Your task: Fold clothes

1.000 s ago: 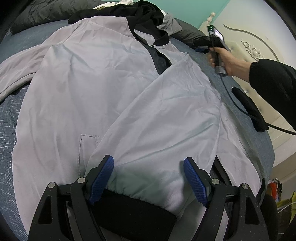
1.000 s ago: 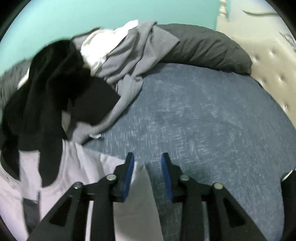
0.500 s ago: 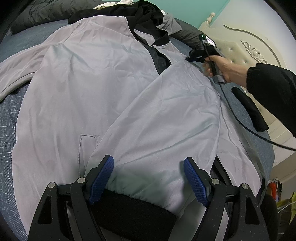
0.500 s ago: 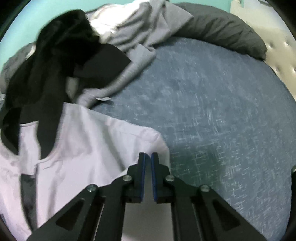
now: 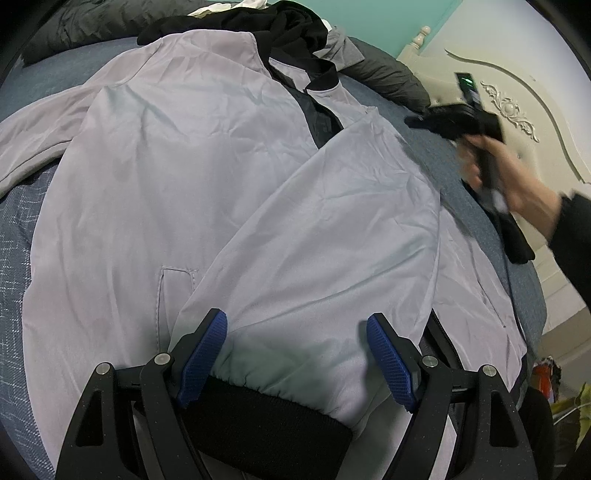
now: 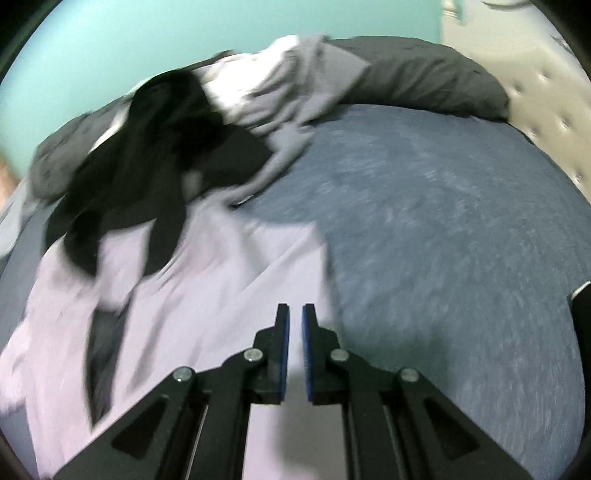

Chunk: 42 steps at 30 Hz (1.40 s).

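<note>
A pale grey jacket (image 5: 184, 184) lies spread front-up on the blue bedspread (image 6: 443, 221). One sleeve (image 5: 332, 240) is folded across its chest, ending in a black cuff (image 5: 266, 417). My left gripper (image 5: 295, 350) is open, its blue pads standing on either side of the sleeve just above the cuff. A hand (image 5: 517, 177) holds my right gripper (image 5: 413, 122) just off the jacket's shoulder, over the bedspread. In the blurred right wrist view the right gripper (image 6: 293, 314) is shut over the jacket's (image 6: 221, 295) edge. No fabric is visibly lifted.
A black garment (image 5: 295, 33) lies over the jacket's collar, with a light grey garment (image 6: 288, 92) behind it. A dark grey pillow (image 6: 424, 81) rests against the cream headboard (image 5: 517, 110). A black item (image 5: 517, 243) lies near the bed's right edge.
The right gripper shut at the jacket's shoulder, then drew away to the right. The jacket has hardly shifted. The left gripper has kept still and open.
</note>
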Each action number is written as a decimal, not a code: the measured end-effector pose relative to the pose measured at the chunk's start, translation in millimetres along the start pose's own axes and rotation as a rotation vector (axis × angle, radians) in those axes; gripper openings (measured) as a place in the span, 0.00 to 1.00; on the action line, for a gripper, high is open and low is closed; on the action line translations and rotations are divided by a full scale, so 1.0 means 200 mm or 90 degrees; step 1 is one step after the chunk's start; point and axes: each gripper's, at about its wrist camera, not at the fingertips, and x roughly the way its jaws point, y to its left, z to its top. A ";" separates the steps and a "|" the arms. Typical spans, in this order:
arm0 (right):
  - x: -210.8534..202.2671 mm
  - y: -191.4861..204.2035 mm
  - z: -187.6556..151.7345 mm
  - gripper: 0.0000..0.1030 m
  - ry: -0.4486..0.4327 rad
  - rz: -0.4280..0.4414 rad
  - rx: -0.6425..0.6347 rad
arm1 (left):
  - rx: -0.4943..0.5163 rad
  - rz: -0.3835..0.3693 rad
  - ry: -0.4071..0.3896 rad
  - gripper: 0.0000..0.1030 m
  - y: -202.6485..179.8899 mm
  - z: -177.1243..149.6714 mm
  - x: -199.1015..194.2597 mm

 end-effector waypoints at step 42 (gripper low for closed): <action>-0.71 0.41 -1.21 0.23 -0.011 0.264 0.137 | -0.041 0.192 0.069 0.80 0.04 -0.08 -0.42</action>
